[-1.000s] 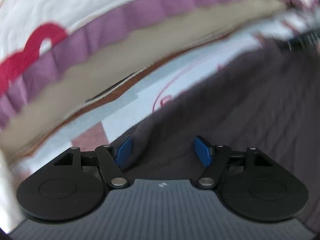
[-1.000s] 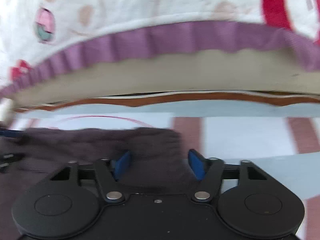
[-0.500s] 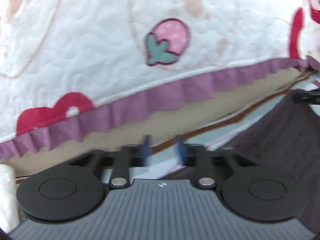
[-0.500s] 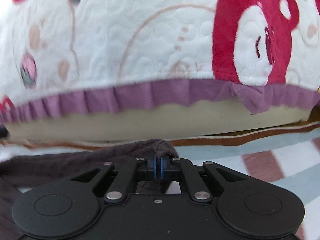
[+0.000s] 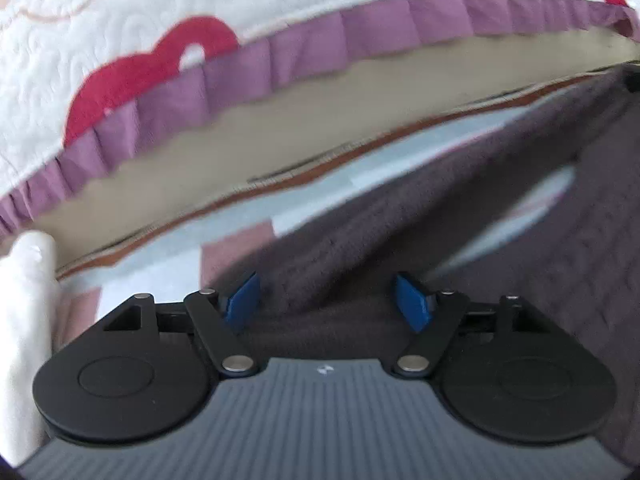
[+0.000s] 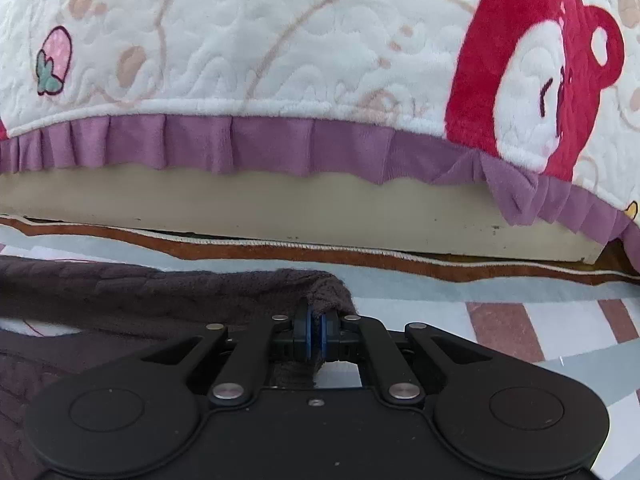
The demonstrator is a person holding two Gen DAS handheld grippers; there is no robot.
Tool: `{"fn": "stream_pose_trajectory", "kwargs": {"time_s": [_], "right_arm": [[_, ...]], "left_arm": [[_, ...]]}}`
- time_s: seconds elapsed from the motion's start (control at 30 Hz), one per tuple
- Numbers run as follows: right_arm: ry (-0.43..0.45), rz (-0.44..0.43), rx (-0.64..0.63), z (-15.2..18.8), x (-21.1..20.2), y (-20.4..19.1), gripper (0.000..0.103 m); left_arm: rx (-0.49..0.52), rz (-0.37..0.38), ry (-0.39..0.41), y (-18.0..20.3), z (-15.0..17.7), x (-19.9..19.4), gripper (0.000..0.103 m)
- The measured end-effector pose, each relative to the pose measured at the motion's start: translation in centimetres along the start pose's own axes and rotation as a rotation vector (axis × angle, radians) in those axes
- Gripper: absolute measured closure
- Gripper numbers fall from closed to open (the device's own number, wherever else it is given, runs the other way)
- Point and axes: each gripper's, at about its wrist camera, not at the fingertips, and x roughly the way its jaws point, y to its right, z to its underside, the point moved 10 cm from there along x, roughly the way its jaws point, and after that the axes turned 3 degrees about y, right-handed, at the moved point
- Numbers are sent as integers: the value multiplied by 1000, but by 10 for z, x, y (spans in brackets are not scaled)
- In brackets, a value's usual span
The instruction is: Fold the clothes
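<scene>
**A:** Where is the dark grey-brown fleece garment (image 6: 168,292)?

**B:** It lies on the pale blue rug with pink squares (image 6: 520,320), in front of the white quilted cover with a purple frill (image 6: 280,60). Your right gripper (image 6: 315,330) is pressed together, pinching a corner of it at 12 o'clock. Your left gripper (image 5: 330,304) is spread, with cloth between its fingers.

**A:** How will it handle?

**B:** I judge it soft, light and limp; it sags between holds. Take the edge or a corner, not the middle, or it will bunch.
</scene>
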Motion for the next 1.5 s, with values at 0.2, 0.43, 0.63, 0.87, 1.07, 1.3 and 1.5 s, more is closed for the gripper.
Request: {"fn": "stream_pose_trajectory", "kwargs": {"time_s": [0.2,0.43,0.63,0.87,1.07,1.3,1.5], "right_arm": [[-16,-59,97,1,2,3,98],[5,-105,198,0,0,7,98],[9,-51,256,1,5,24,98],[-35,25,165,14,14,22,99],[-44,58,133,16,15,22,99],[-97,48,175,22,21,25,97],[-15,55,139,-2,-17,7,83]], "left_arm": [[17,-84,98,-6,-44,-23,93],[65,-214,274,-10,-109,-71,93],[129,-286,278,-10,-151,-44,62],[273,-392,129,-35,-113,9,61],[118,-503,106,-113,-99,-2,65],[-55,-269,36,-122,-45,-28,61],[-61,-118,-43,-106,12,-52,47]]}}
